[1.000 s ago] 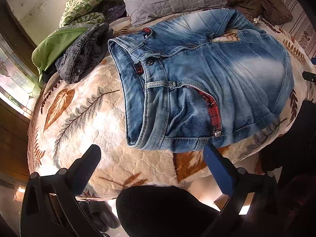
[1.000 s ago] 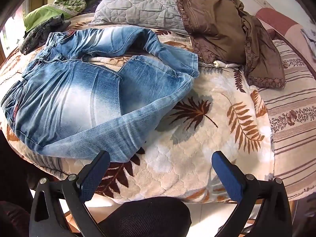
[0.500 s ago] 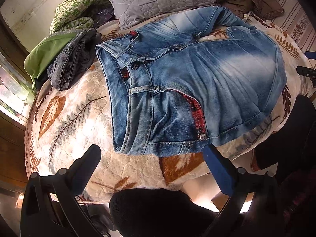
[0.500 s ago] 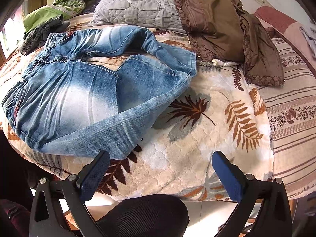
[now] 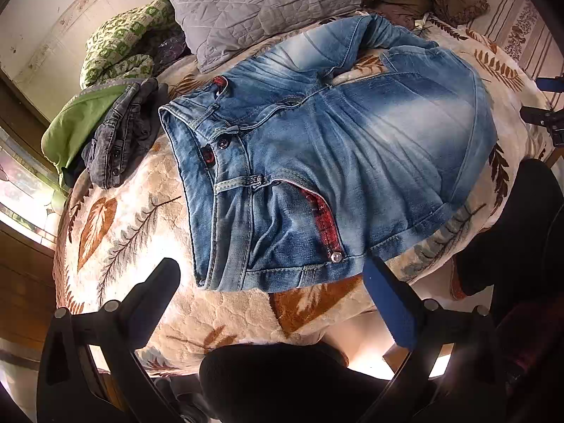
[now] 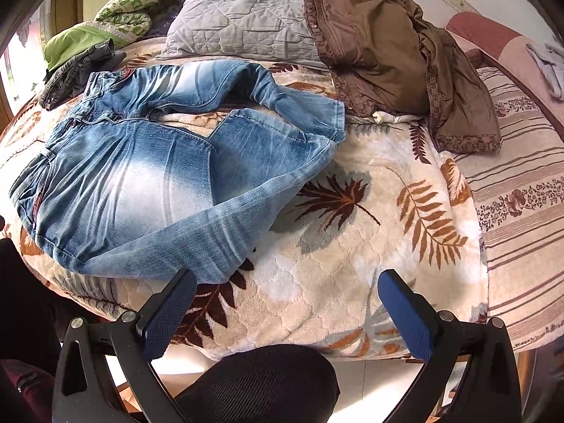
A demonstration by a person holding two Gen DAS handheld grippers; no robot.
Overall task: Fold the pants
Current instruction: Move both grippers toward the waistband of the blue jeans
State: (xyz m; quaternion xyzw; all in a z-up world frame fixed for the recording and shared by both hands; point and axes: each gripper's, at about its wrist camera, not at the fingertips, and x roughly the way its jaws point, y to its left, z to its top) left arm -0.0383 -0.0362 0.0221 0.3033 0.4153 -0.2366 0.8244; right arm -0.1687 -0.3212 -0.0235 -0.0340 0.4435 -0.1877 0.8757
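Two grippers hang over a bed, both spread wide and holding nothing. From the left gripper (image 5: 271,289), a leaf blanket (image 5: 116,232) fills the space ahead of its left finger, and farther off on that side lie a green cloth (image 5: 75,123) and a grey garment (image 5: 116,144), the grey one partly on top of the green. Straight ahead, just beyond the fingertips, the jeans (image 5: 317,162) lie front up on the blanket, with the waistband toward the left finger and the near hip seam just ahead of the gap between the fingers, not touching either. A grey pillow (image 5: 253,10) sits far ahead, past the jeans. From the right gripper (image 6: 287,298), the jeans (image 6: 141,183) lie ahead and to the left; the waist is far left, and both legs are doubled back, so a folded edge of the near leg rests just past the left fingertip, close but apart from it. Ahead of the gap and the right finger there is only the blanket (image 6: 352,246). Far ahead are the pillow (image 6: 243,14) and, to its right, a crumpled brown jacket (image 6: 384,46), whose lower edge lies near the cuffs of the jeans. A striped sheet (image 6: 518,190) runs off to the far right.
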